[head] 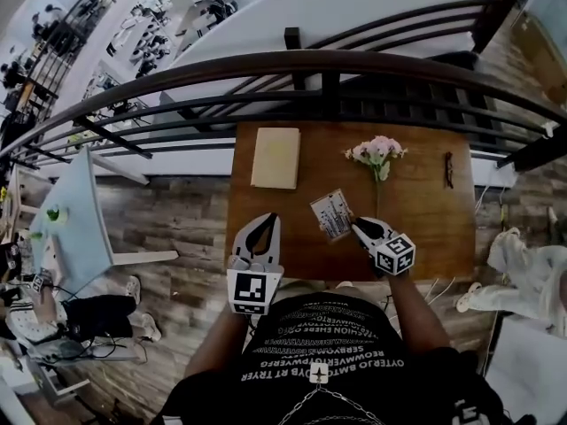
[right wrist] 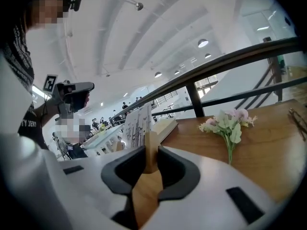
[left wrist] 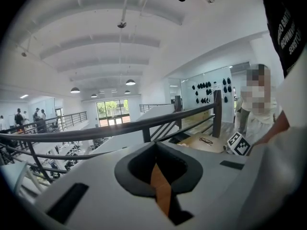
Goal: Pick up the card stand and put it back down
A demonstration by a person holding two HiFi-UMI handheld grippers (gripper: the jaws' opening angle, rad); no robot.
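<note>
The card stand (head: 332, 215), a printed white card in a small wooden base, is at the near middle of the brown table (head: 416, 237). My right gripper (head: 354, 227) reaches it from the right. In the right gripper view its dark pads press on both sides of the wooden base (right wrist: 151, 150), with the card (right wrist: 136, 126) rising just behind. Whether the stand is off the tabletop I cannot tell. My left gripper (head: 266, 221) hovers at the table's near left edge, its fingers meeting at the tips with nothing between them (left wrist: 156, 145).
A cream book (head: 275, 158) lies at the table's far left. A sprig of pink flowers (head: 376, 153) lies right of the stand, and dark glasses (head: 449, 168) near the right edge. A dark railing (head: 354, 65) runs close behind the table, with a drop beyond.
</note>
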